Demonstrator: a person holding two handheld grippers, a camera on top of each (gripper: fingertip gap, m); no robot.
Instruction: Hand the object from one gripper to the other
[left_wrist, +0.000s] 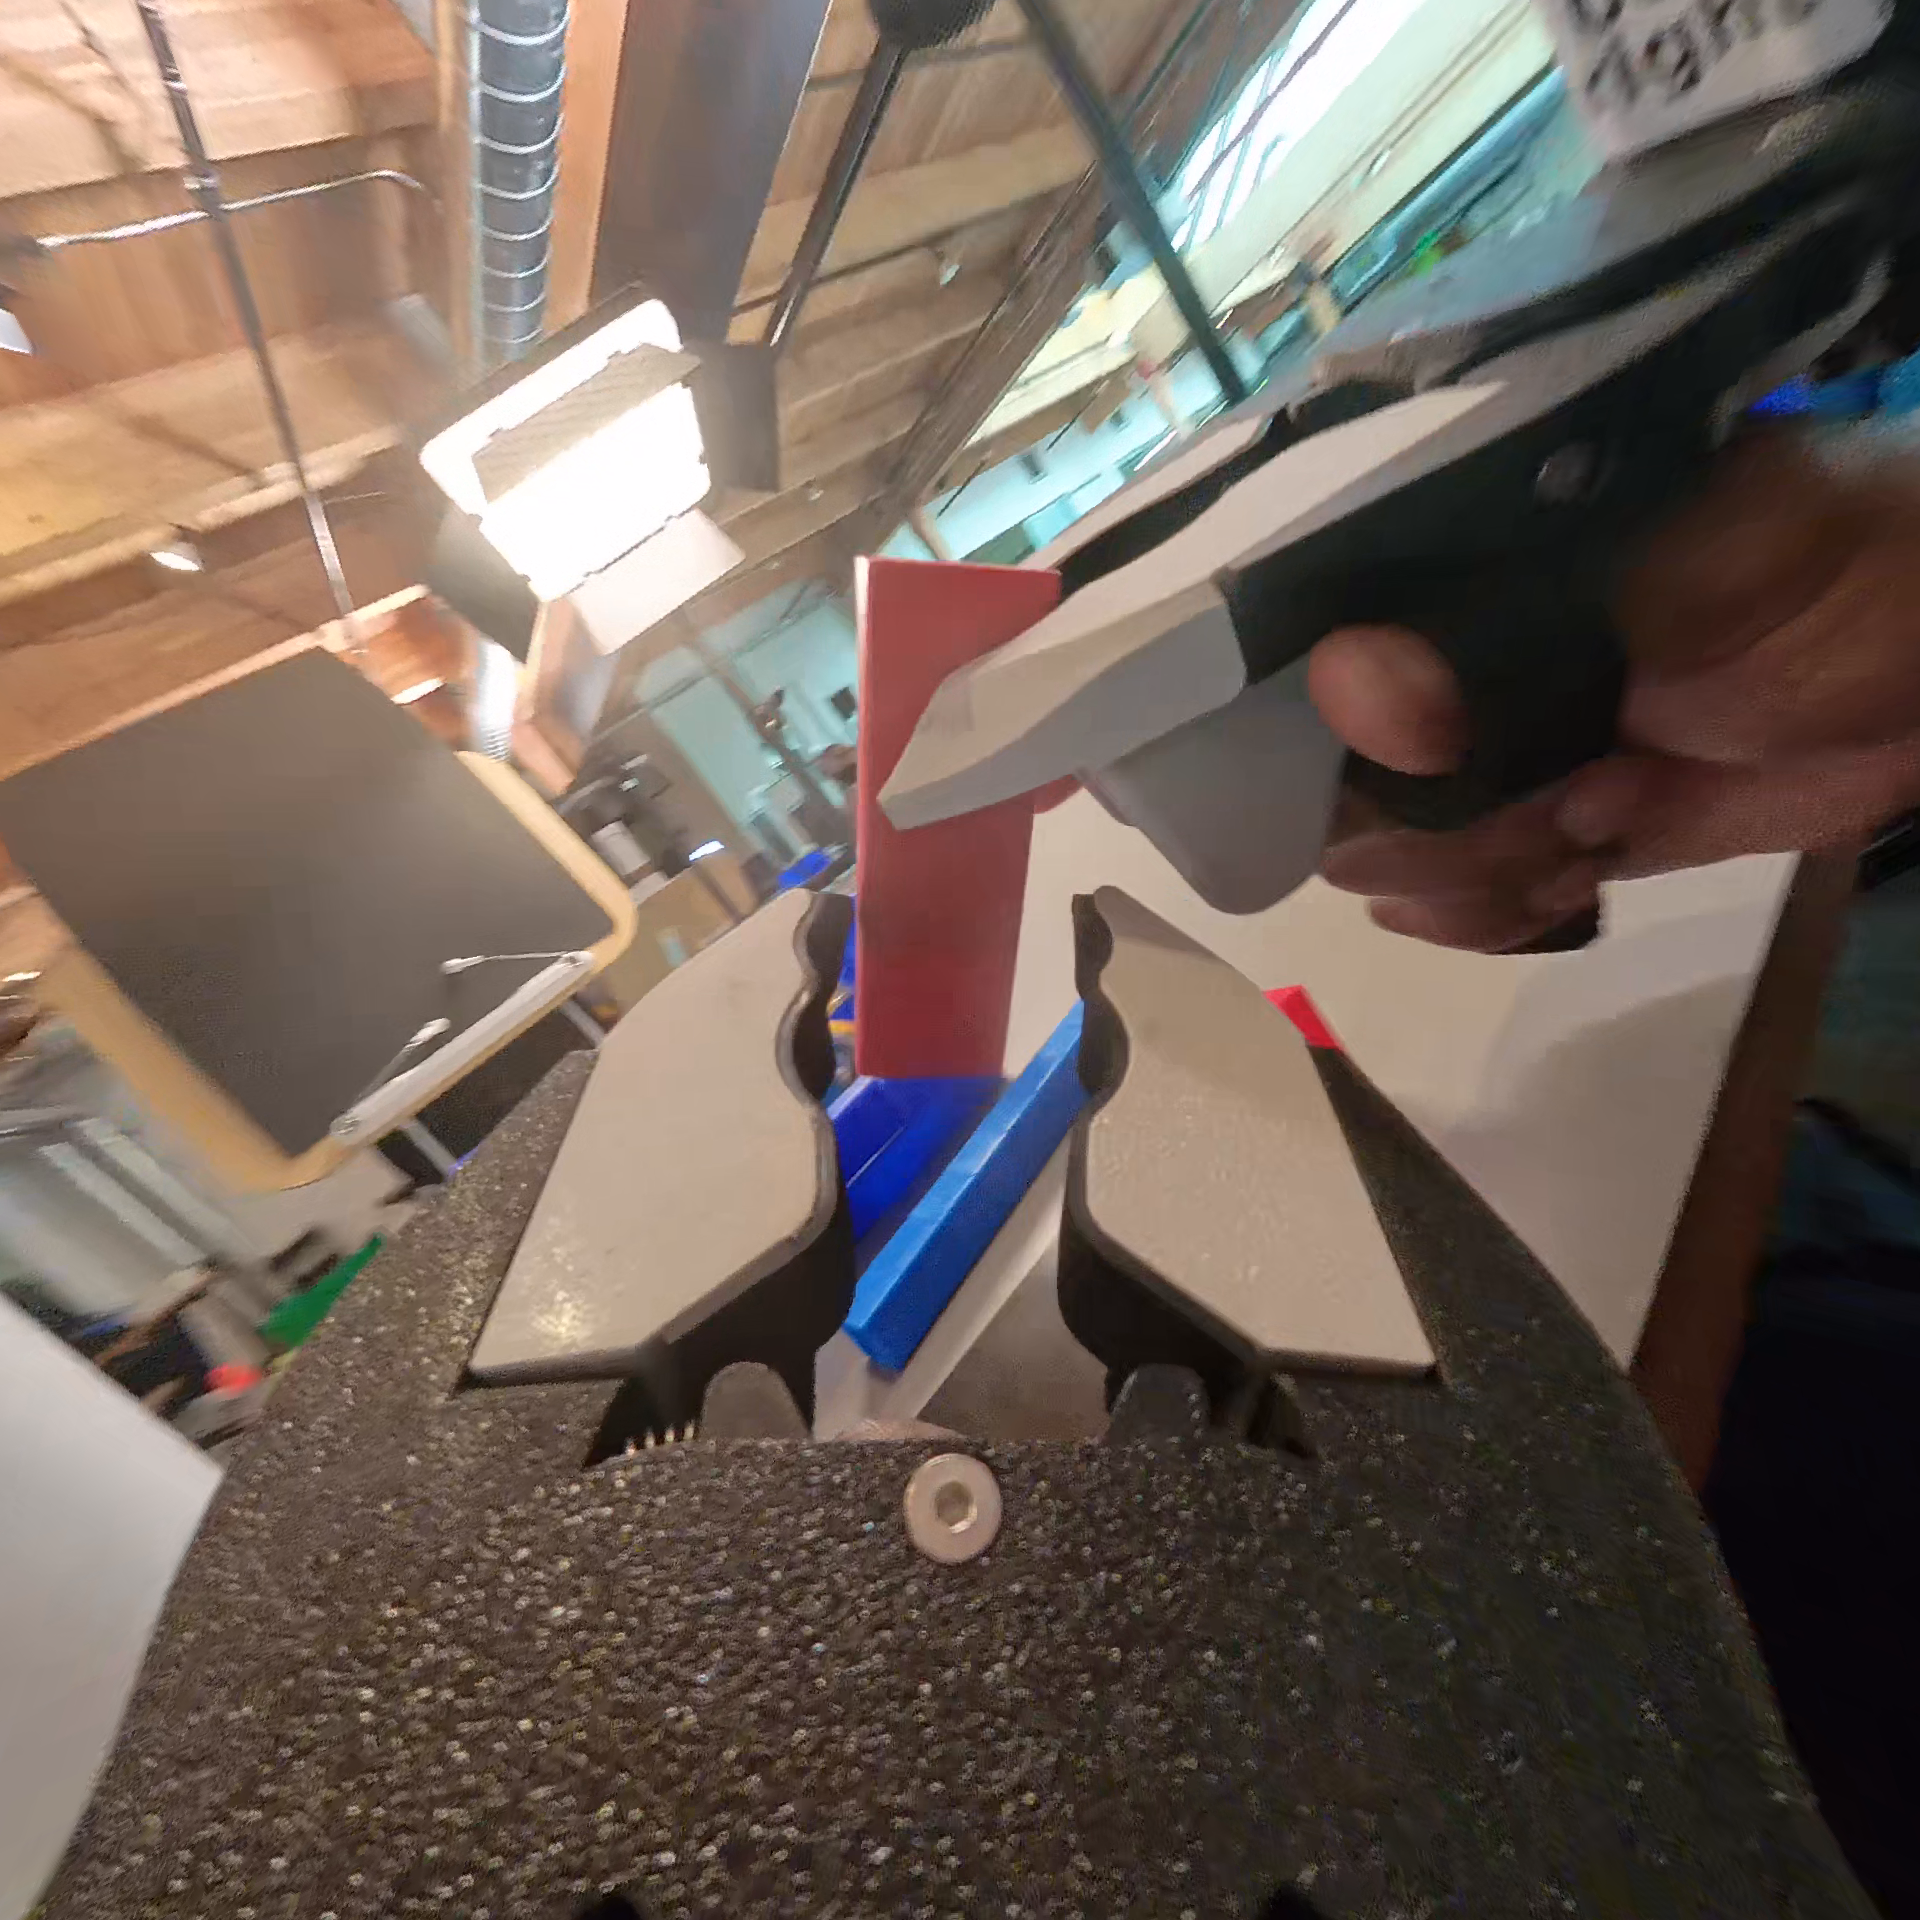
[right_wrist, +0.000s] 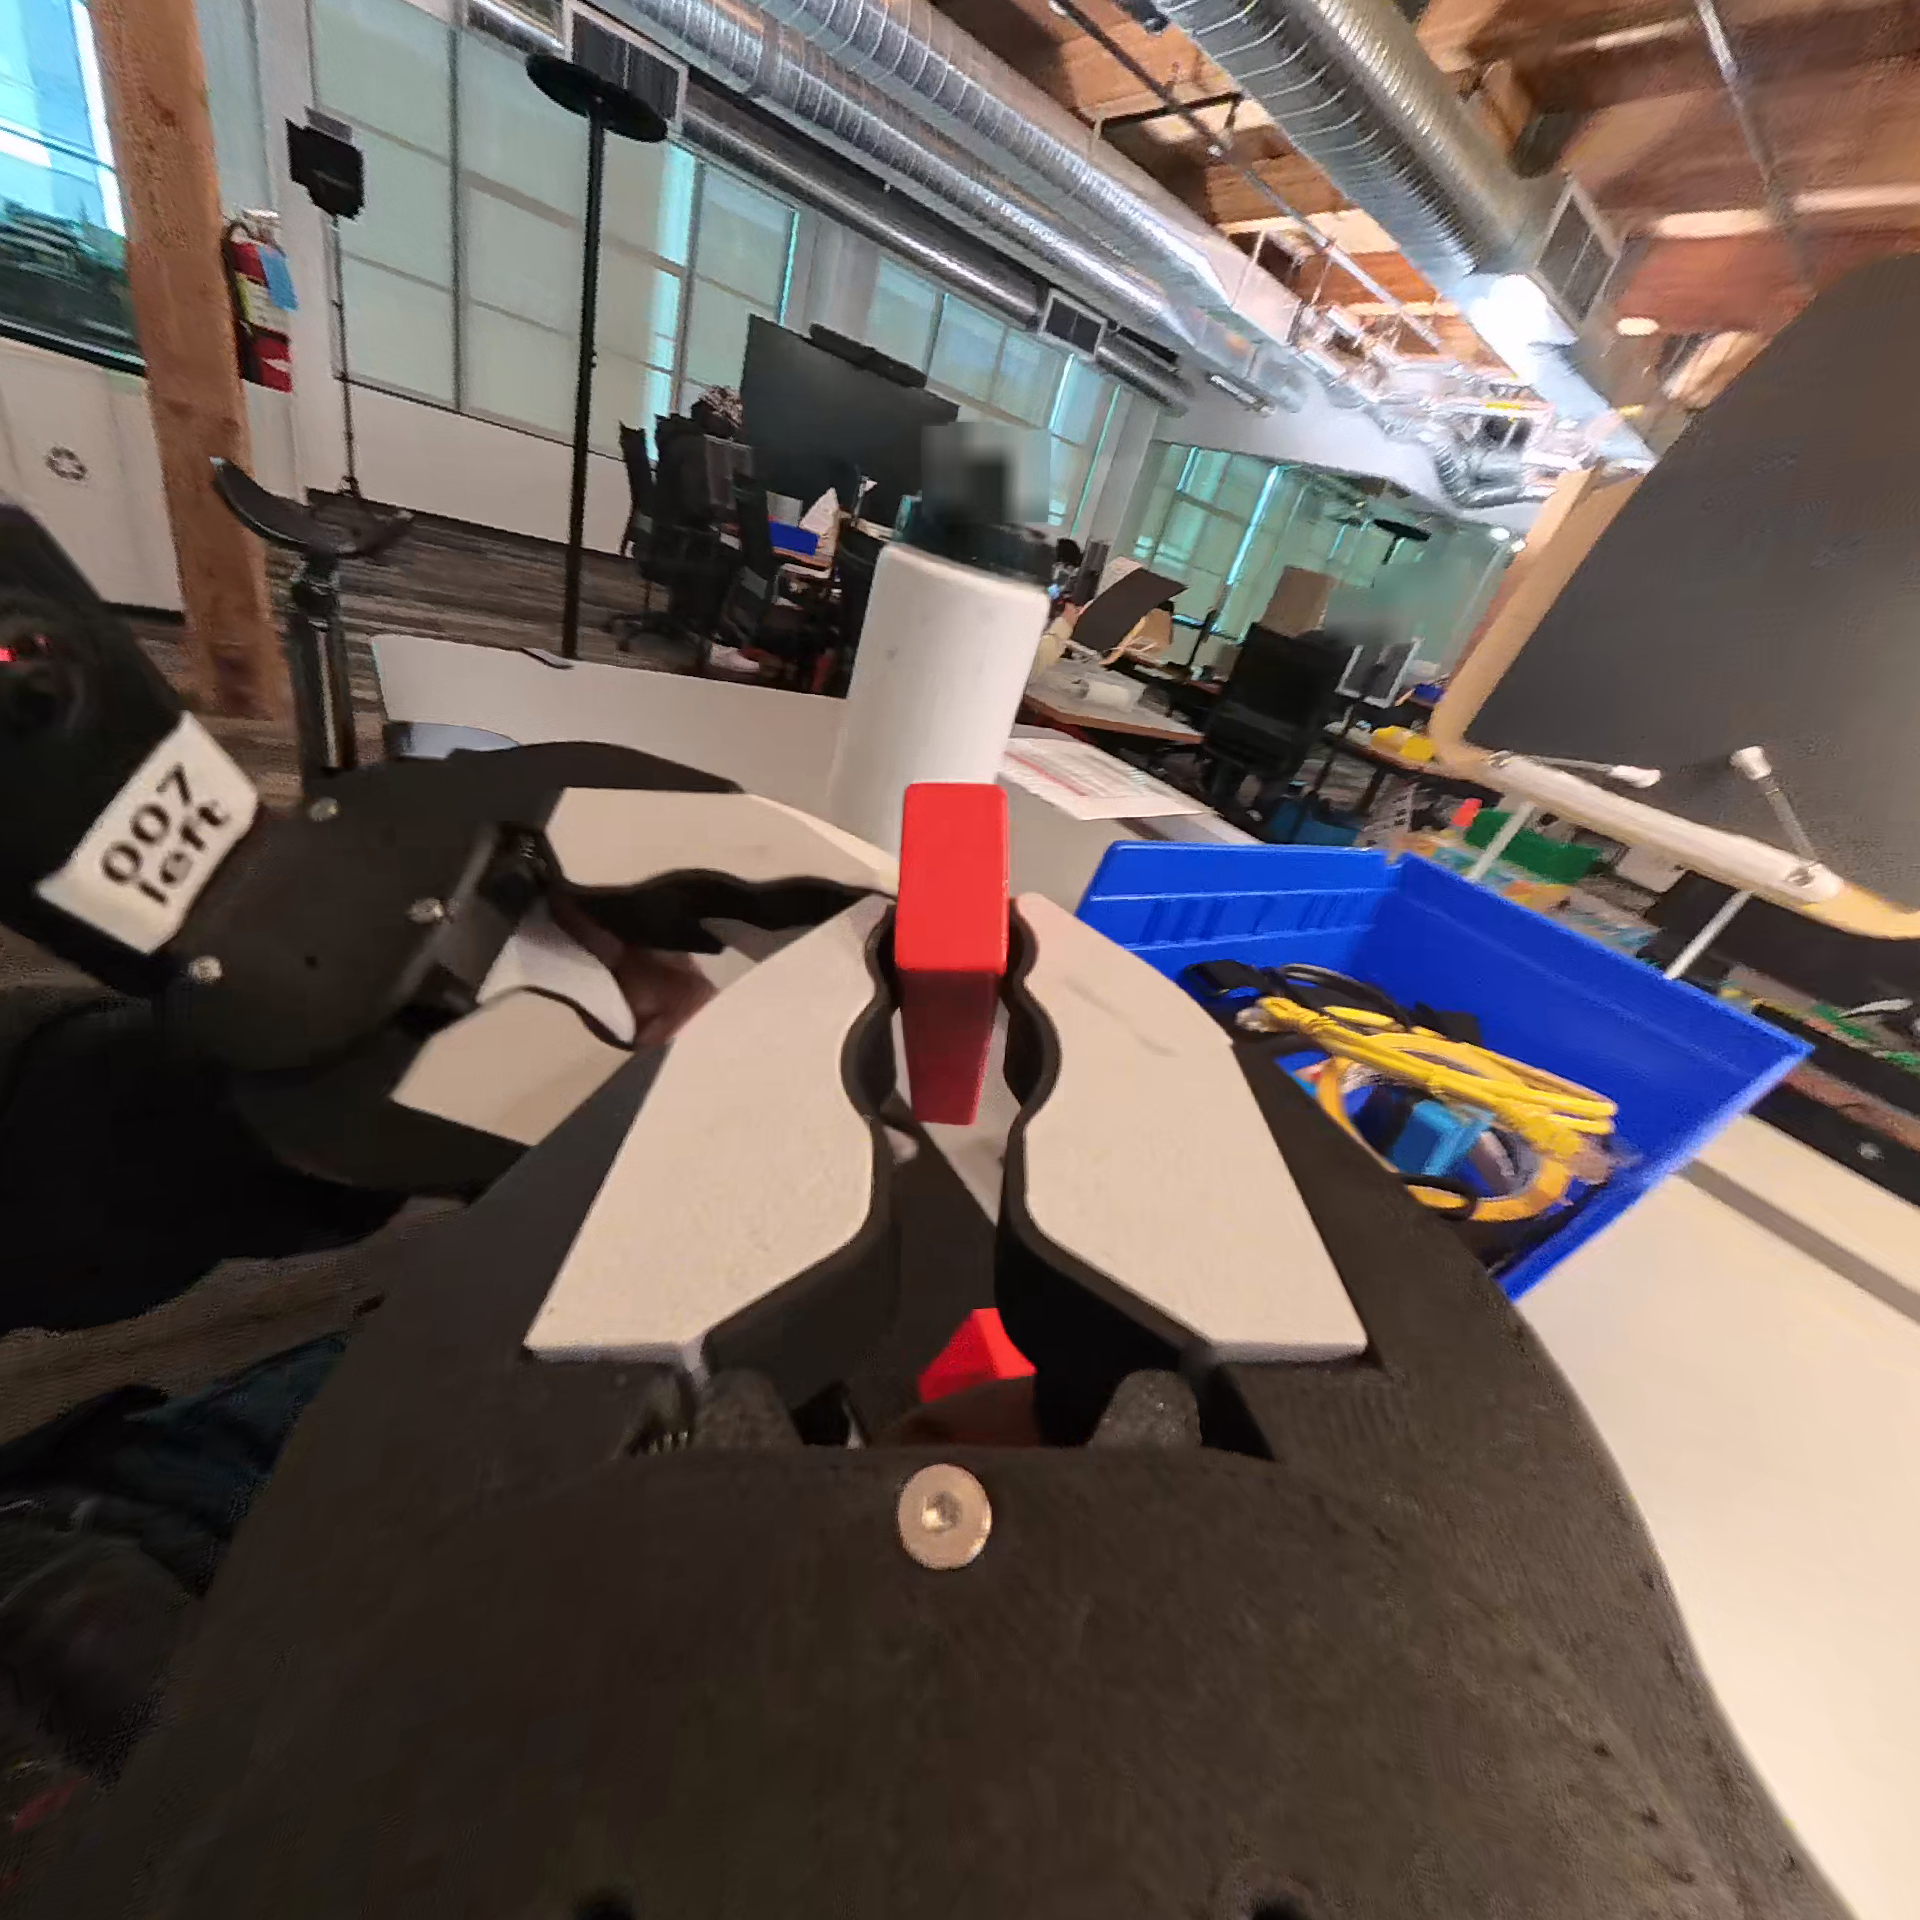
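The right gripper (right_wrist: 951, 940) is clamped on a red block (right_wrist: 951, 925), its two grey fingers (right_wrist: 1132, 1101) pressing the block's narrow sides so that the block stands upright between their tips, one end poking above them and the other dipping into the gap behind. In the left wrist view the same block (left_wrist: 940, 894) rises as a tall red slab just beyond the left gripper (left_wrist: 954, 940), whose fingers (left_wrist: 686, 1132) stand spread apart with nothing between them — the block is ahead of the tips, not inside them. The right gripper (left_wrist: 909, 810) reaches in from the upper right there, held by a hand (left_wrist: 1621, 748). In the right wrist view the left gripper (right_wrist: 665, 935) sits to the left of the block, beside it, fingers parted. Below the left fingers lies a blue bin (left_wrist: 966, 1205); in the right wrist view the bin (right_wrist: 1558, 997) stands on a white table (right_wrist: 1714, 1455) and holds yellow cables (right_wrist: 1455, 1081). A white bottle (right_wrist: 940, 686) stands behind the block.
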